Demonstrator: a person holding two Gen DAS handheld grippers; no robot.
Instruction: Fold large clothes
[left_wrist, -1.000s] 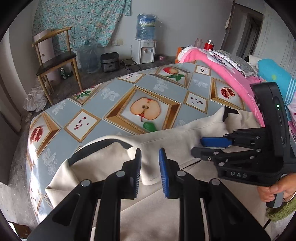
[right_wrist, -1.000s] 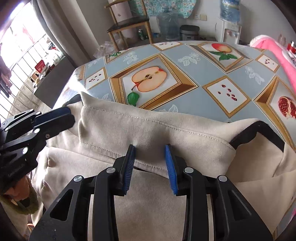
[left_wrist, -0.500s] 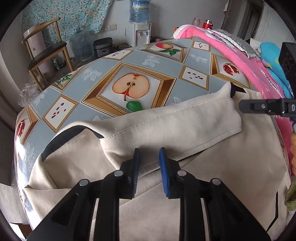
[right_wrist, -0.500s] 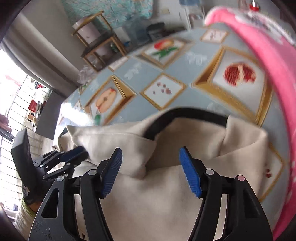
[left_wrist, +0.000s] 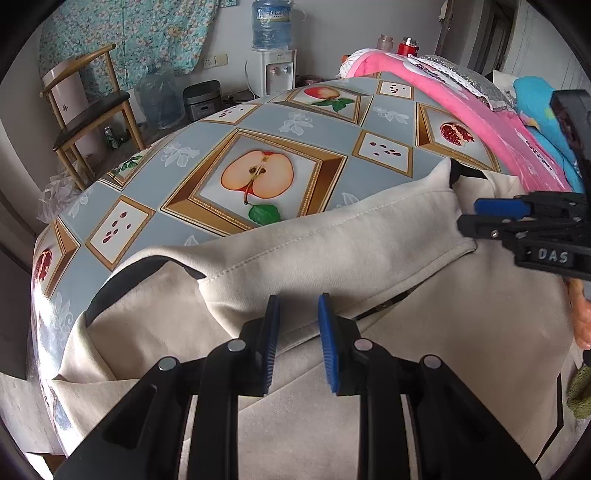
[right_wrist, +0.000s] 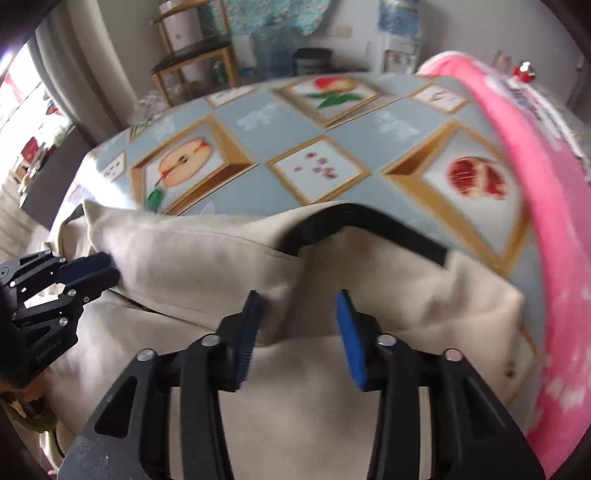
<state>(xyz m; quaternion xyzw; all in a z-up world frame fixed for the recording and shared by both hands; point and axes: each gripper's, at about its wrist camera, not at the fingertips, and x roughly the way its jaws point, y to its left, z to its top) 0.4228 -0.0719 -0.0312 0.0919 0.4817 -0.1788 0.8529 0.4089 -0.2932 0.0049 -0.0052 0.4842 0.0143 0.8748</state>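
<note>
Our left gripper (left_wrist: 297, 339) hovers over the beige garment (left_wrist: 424, 332) with its jaws a narrow gap apart, the folded collar edge lying below them; we cannot tell whether the pads actually press the cloth. Our right gripper (right_wrist: 297, 332) points down at the other end of the collar, its jaws closing but not yet together, cloth beneath the gap and neither pad pressing it.

The largest thing before us is the table (left_wrist: 384, 122), covered in a blue-grey cloth printed with framed fruit pictures. The garment lies spread across its near side, reaching to the near edge. Along the table's right side runs a pink blanket (right_wrist: 554, 206). The garment's collar (left_wrist: 332, 258) is turned down in a broad band, with black trim (right_wrist: 369, 221) showing at the neckline. Beyond the table stand a wooden chair (left_wrist: 92, 110) and a water dispenser (left_wrist: 273, 55).
</note>
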